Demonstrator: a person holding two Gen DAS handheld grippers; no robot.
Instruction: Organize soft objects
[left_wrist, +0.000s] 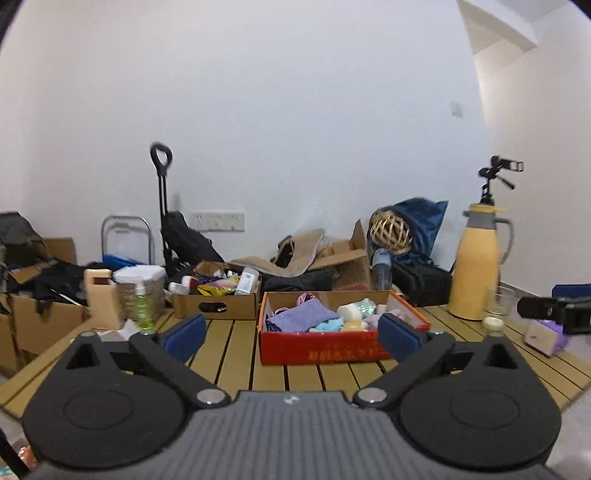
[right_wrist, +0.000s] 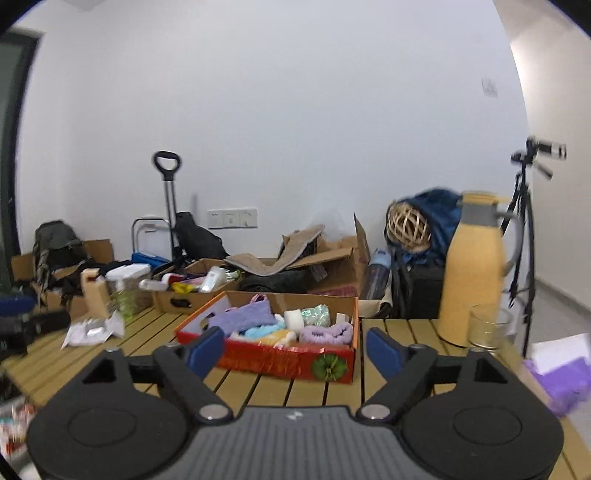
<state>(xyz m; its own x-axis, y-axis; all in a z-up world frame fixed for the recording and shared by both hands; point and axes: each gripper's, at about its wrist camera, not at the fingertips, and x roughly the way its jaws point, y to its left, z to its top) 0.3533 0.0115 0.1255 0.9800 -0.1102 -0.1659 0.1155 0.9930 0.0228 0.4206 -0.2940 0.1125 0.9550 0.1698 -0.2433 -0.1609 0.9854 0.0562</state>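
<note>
Both tools idle: left tool (left_wrist: 291, 332) and right tool (right_wrist: 295, 350) each have fingers spread wide, nothing between the pads, both hanging above the near edge of the slatted bench (left_wrist: 229, 354), short of the red box (left_wrist: 321, 349). The box sits centre frame in both views and already holds most of the soft stuff: lilac cloth (right_wrist: 240, 317), light-blue fuzzy piece (right_wrist: 260, 330), yellow soft piece (right_wrist: 280, 336), purple fluffy roll (right_wrist: 327, 332), a white roll (right_wrist: 293, 319), a glittery green bundle (right_wrist: 316, 314). My read: task is late-stage or just starting, can't tell which; contents look dumped in, not folded or lined up. Possibly left: a purple item (right_wrist: 565, 384) at lower right of the right wrist view, blurred, may be soft, may be a packet. A crumpled white wrapper (right_wrist: 92, 330) lies at centre left. The brown box (left_wrist: 216, 304) behind holds bottles and tubes, not soft. Yellow thermos (left_wrist: 476, 262) and glass (left_wrist: 500, 301) at right are irrelevant.
</note>
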